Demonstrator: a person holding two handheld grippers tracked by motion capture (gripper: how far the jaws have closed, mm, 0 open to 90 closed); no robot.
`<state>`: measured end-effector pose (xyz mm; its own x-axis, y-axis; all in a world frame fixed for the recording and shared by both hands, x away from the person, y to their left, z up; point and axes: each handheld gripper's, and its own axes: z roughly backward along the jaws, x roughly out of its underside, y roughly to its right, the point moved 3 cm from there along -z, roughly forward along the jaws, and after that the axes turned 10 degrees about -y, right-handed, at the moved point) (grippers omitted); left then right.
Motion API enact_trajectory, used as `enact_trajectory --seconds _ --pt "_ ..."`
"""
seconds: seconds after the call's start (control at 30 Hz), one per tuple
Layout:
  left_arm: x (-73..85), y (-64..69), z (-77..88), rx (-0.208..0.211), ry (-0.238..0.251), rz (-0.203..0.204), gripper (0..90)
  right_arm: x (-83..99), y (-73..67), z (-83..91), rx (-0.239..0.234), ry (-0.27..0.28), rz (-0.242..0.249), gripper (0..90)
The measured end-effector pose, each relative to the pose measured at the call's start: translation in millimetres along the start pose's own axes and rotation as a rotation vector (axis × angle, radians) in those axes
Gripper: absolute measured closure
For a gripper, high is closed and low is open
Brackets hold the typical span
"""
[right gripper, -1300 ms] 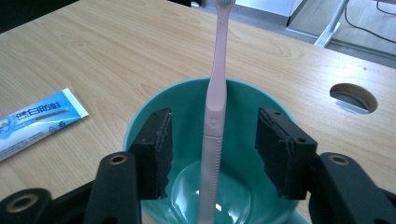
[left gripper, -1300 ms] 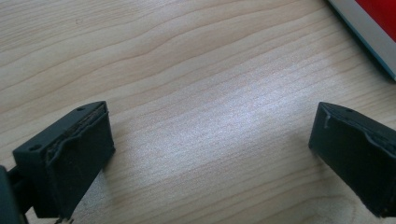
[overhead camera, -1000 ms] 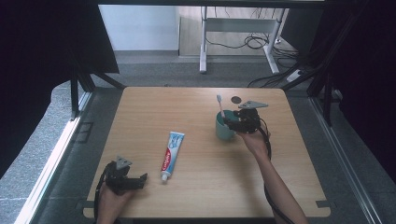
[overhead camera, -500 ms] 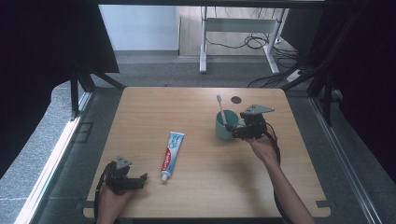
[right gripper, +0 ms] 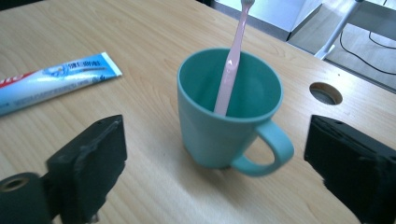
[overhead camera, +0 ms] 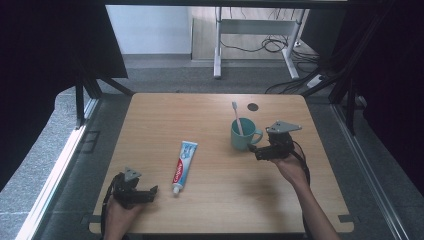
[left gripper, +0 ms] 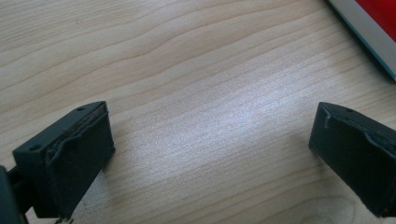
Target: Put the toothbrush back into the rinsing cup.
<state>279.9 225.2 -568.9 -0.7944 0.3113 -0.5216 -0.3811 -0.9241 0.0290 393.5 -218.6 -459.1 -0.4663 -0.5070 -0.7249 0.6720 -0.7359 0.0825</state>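
Observation:
A teal mug (overhead camera: pixel 243 136) stands right of the table's middle with a pink toothbrush (overhead camera: pixel 236 117) leaning upright inside it. My right gripper (overhead camera: pixel 253 149) sits just right of the mug, by its handle. Its jaws have just been opening and stand wide with nothing between them. In the right gripper view the mug (right gripper: pixel 229 116) and toothbrush (right gripper: pixel 231 60) are a little beyond the jaws. A toothpaste tube (overhead camera: pixel 184 160) lies flat left of the mug. My left gripper (overhead camera: pixel 151 191) rests open at the front left, over bare wood (left gripper: pixel 210 93).
The wooden table (overhead camera: pixel 165 115) has a small round hole (overhead camera: pixel 253 106) behind the mug. A desk frame (overhead camera: pixel 255 40) and cables (overhead camera: pixel 272 45) stand on the floor beyond the far edge. A corner of the toothpaste tube (left gripper: pixel 369 28) lies ahead of the left jaws.
My right gripper has drawn back from the mug, to the right and toward the person, with its jaws opening. The mug and toothbrush stay put. The left gripper has not moved.

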Motion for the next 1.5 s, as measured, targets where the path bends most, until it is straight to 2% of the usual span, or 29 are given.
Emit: enact_trajectory --seconds 0.07,0.77,1.07,1.2,1.27,1.5 --pt "0.0 0.0 0.0 0.0 0.0 0.0 0.0 6.8 -1.6 4.6 0.002 -0.007 0.003 0.0" --pt "0.0 0.0 0.0 0.0 0.0 0.0 0.0 58.8 -12.3 31.8 0.016 -0.039 -0.001 0.0" --pt "0.0 0.0 0.0 0.0 0.0 0.0 0.0 84.6 -16.6 37.7 0.032 -0.063 -0.009 0.0" --pt "0.0 0.0 0.0 0.0 0.0 0.0 0.0 102.7 -18.7 38.7 0.035 -0.098 -0.022 0.0" --pt "0.0 0.0 -0.1 0.0 0.001 0.0 0.0 105.9 -19.0 38.4 0.036 -0.101 -0.026 0.0" --pt "0.0 0.0 0.0 0.0 0.0 0.0 0.0 126.9 -24.0 33.9 -0.005 -0.11 -0.084 0.0"
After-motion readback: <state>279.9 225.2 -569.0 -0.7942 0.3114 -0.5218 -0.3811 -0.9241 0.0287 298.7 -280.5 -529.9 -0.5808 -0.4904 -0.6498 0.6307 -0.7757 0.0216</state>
